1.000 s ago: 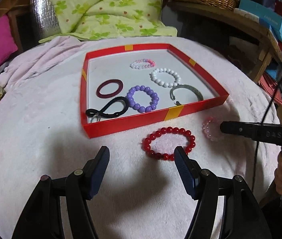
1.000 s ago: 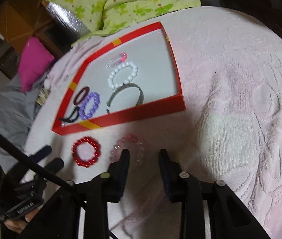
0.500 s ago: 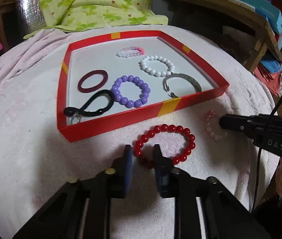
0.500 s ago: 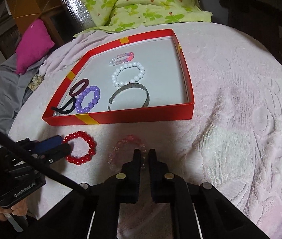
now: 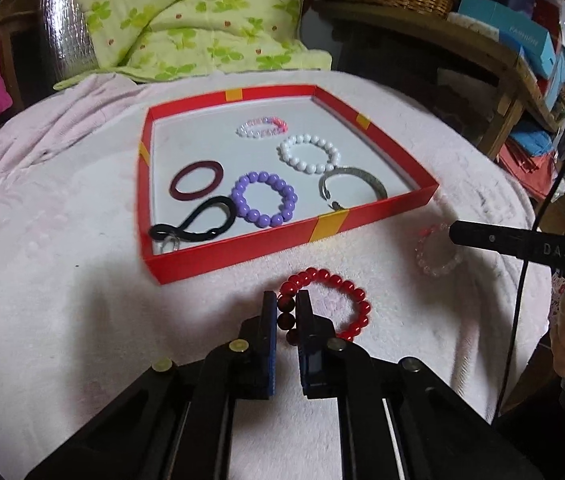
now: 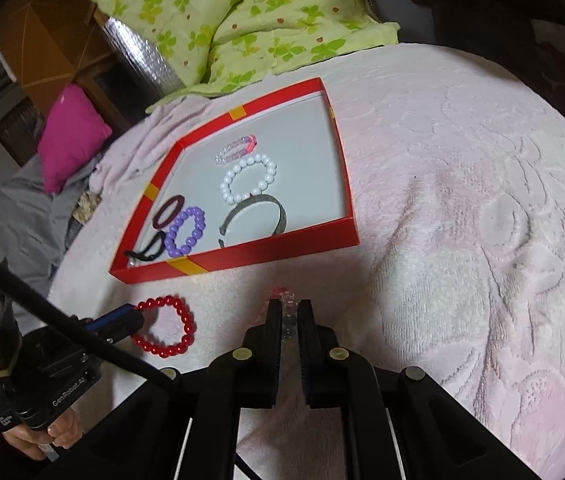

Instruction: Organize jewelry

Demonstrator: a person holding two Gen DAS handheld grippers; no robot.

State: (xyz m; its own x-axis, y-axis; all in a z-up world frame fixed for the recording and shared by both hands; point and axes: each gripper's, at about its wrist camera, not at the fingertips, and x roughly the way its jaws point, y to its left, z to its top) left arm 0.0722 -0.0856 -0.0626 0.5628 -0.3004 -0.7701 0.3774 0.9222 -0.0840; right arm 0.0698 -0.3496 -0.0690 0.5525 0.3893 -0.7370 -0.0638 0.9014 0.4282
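Your left gripper [image 5: 286, 312] is clenched on the red bead bracelet [image 5: 346, 300]; your right gripper [image 6: 289, 316] on the clear pink bracelet [image 6: 287, 300]. Both bracelets sit on the pink blanket [image 6: 462, 220] just outside the red tray [image 5: 382, 208], likely gripped by one edge to lift them in. Six pieces are in the tray, two outside.

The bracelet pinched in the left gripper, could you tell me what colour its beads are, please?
Glossy red beads, seen best in the left wrist view.
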